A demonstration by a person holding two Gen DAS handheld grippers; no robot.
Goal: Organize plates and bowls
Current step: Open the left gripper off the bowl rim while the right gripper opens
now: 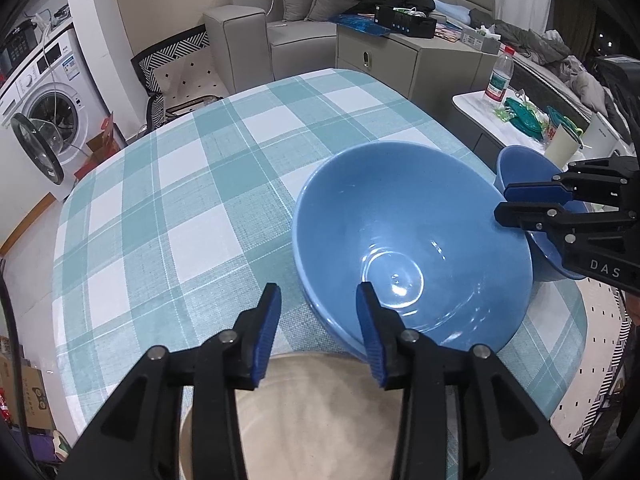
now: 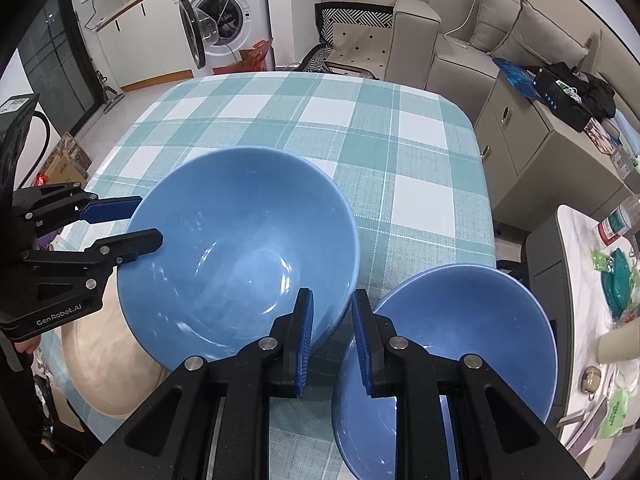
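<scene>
Near the table's (image 1: 160, 184) front edge, left-wrist view: left gripper (image 1: 318, 334) parted, empty, straddling the large glossy blue bowl's (image 1: 412, 248) near rim, beige plate (image 1: 304, 412) beneath; right-wrist view: right gripper (image 2: 332, 344) nearly closed, clasping nothing, between large bowl and smaller blue bowl (image 2: 460, 344) at the right edge.

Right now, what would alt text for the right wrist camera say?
A large blue bowl sits on a teal checked tablecloth, partly over a beige plate, a smaller blue bowl to its right. The left claw stands open across the large bowl's left rim.
</scene>
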